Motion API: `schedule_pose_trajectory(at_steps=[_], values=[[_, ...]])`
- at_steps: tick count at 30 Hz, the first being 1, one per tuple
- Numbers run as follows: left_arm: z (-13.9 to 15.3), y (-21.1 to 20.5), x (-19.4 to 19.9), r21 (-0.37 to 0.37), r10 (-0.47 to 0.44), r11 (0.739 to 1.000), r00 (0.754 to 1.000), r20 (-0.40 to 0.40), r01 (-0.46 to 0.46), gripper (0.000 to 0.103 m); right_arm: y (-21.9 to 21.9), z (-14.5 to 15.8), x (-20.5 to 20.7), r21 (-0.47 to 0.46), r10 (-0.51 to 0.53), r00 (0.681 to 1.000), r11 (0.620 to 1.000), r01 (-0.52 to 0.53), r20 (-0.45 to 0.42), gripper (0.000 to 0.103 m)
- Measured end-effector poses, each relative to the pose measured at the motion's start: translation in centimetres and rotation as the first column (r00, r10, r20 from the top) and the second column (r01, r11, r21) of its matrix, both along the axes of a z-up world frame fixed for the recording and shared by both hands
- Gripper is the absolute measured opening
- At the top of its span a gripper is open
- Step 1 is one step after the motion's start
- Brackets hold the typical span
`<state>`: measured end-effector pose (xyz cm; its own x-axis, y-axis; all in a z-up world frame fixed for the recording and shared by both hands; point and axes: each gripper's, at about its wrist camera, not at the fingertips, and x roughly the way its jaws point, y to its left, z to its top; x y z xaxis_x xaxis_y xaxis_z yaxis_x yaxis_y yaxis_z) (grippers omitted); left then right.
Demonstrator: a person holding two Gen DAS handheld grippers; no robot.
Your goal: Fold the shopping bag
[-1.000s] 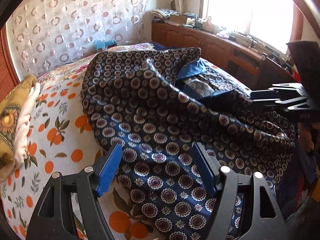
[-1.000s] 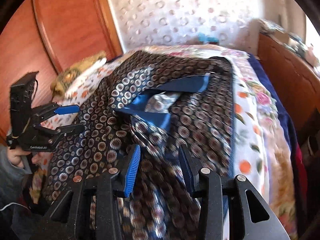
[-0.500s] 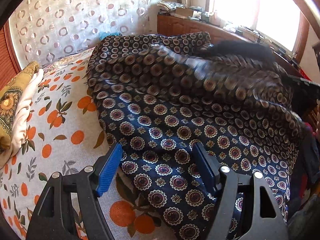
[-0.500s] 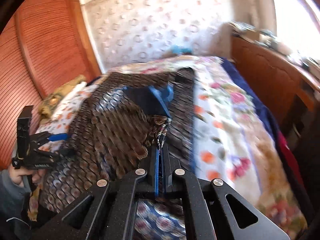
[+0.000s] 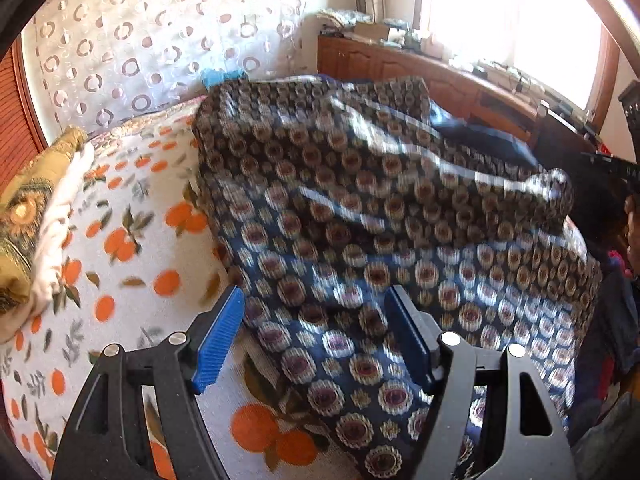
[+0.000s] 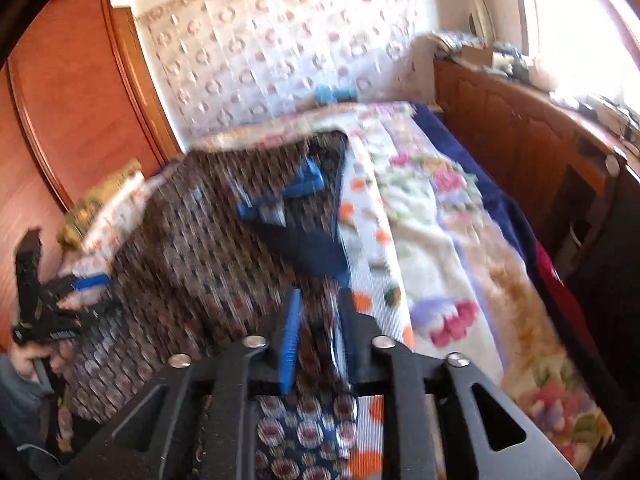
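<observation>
Right claw letting go of the bag edge, fold barely started

Right claw [image 6: 318, 334] has just been opening, its blue pads now apart with a strip of the bag [image 5: 400, 240] loose between them; half a second ago it was pinched shut. Left claw [image 5: 316, 340] hangs wide over the near edge. Bag's still rumpled on the bed [image 5: 132, 272], flatter than a second ago, so most folding's left.

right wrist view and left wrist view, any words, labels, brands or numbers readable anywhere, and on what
None can be read.
Left gripper: a pale printed mark on its black body, too blurred to read.
Shopping bag: only a medallion pattern, no lettering.
Boxes on the wooden counter: too small and overexposed to tell.
</observation>
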<state>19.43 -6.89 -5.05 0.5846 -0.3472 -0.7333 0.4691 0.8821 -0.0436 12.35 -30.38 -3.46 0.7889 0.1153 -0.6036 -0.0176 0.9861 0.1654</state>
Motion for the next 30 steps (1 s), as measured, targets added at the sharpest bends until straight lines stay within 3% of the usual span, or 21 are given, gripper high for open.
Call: schedule_pose_trajectory(at_steps=[3, 6, 12, 20, 23, 25, 26, 27, 30], values=[[1.3, 0.2, 1.3, -0.034, 0.005, 0.999, 1.0, 0.015, -0.004, 0.074, -0.1, 1.7, 3.1, -0.021, 0.046, 0.999, 0.999, -0.045, 0.022, 0.045], [2.2, 0.1, 3.2, -0.04, 0.016, 0.999, 0.999, 0.032, -0.015, 0.074, 0.4, 1.9, 8.4, -0.049, 0.102, 0.994, 0.993, -0.104, -0.039, 0.045], [2.5, -0.4, 6.7, -0.021, 0.032, 0.999, 0.998, 0.056, -0.031, 0.087, 0.7, 1.2, 18.1, -0.063, 0.182, 0.973, 0.979, -0.193, -0.143, 0.045], [1.3, -0.7, 9.7, -0.017, 0.047, 0.999, 0.999, 0.021, -0.046, 0.089, -0.6, 0.4, 28.1, 0.027, 0.245, 0.935, 0.969, -0.247, -0.255, 0.045], [0.8, -0.7, 10.2, -0.01, 0.043, 0.999, 0.999, 0.0, -0.043, 0.089, -0.9, -0.6, 30.7, 0.051, 0.265, 0.903, 0.963, -0.264, -0.339, 0.045], [0.4, -0.8, 10.5, -0.001, 0.042, 0.999, 0.999, -0.011, -0.042, 0.089, -1.0, -0.8, 32.0, 0.053, 0.278, 0.89, 0.959, -0.278, -0.362, 0.028], [0.3, -0.8, 10.6, 0.001, 0.041, 0.999, 0.999, -0.017, -0.041, 0.089, -1.3, -0.5, 32.6, 0.037, 0.277, 0.889, 0.958, -0.283, -0.364, 0.011], [0.2, -0.7, 10.6, -0.002, 0.04, 0.999, 0.999, -0.022, -0.04, 0.089, -1.3, 0.0, 33.0, 0.005, 0.267, 0.896, 0.959, -0.284, -0.354, 0.005], [0.0, -0.6, 10.6, -0.007, 0.042, 0.999, 0.999, -0.032, -0.042, 0.089, -1.5, 2.1, 33.9, -0.081, 0.229, 0.933, 0.962, -0.26, -0.277, 0.002]])
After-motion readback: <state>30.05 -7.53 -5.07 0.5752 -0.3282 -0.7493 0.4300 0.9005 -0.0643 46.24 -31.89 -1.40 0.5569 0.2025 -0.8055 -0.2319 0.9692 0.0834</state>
